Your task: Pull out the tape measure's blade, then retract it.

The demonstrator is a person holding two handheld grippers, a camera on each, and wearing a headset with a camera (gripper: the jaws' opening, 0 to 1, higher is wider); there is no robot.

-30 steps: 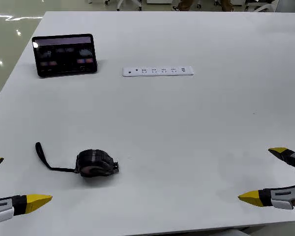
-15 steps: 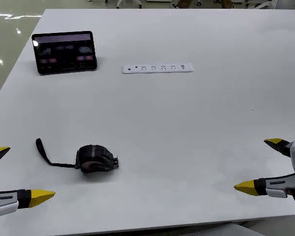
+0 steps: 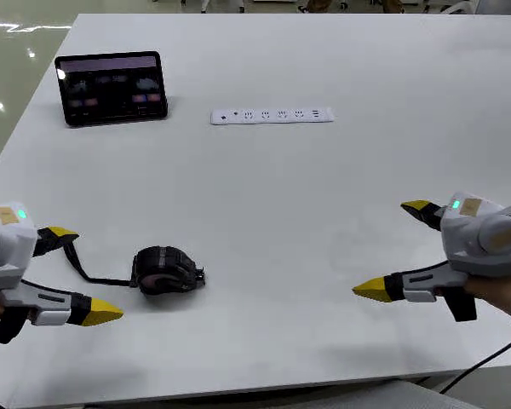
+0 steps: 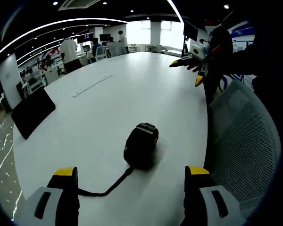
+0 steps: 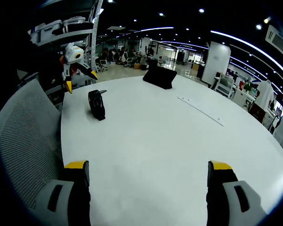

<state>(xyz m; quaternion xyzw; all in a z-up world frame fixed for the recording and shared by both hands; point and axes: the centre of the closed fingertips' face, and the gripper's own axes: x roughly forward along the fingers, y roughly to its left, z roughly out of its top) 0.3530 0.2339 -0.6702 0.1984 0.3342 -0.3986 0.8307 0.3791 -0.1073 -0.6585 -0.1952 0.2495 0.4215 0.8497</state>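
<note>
Head view first, starting at the left. My white left gripper (image 3: 86, 273), with black jaws and yellow tips, is at the near left of the big white table (image 3: 324, 213). Its jaws are spread wide and hold nothing. Far behind it, at the far left, a dark flat tablet (image 3: 112, 88) stands propped up.

Just right of the left gripper lies the small, black, rounded tape measure (image 3: 164, 271), resting on the table. Its thin black strap (image 3: 75, 262) trails to the left and runs in between my left jaws, but nothing pinches it. In the left gripper view the case sits straight ahead, a little past the jaw tips. I think the blade is all the way inside. A little hook (image 3: 200, 274) seems to poke out at the case's right end, but it is too small to be sure.

Farther back, near the middle, lies a long white power strip (image 3: 272, 115).

At the near right is my white right gripper (image 3: 385, 249), also yellow-tipped, with its jaws wide and empty. It is well apart from the tape measure, with bare table between them.

I judge this is the very start: reaching in, nothing grabbed, no pulling done. Next I should push the left gripper forward until its jaws go around the case, then squeeze. After that the right gripper must cross over to the left, line up with the hook end, and pinch it with care.
</note>
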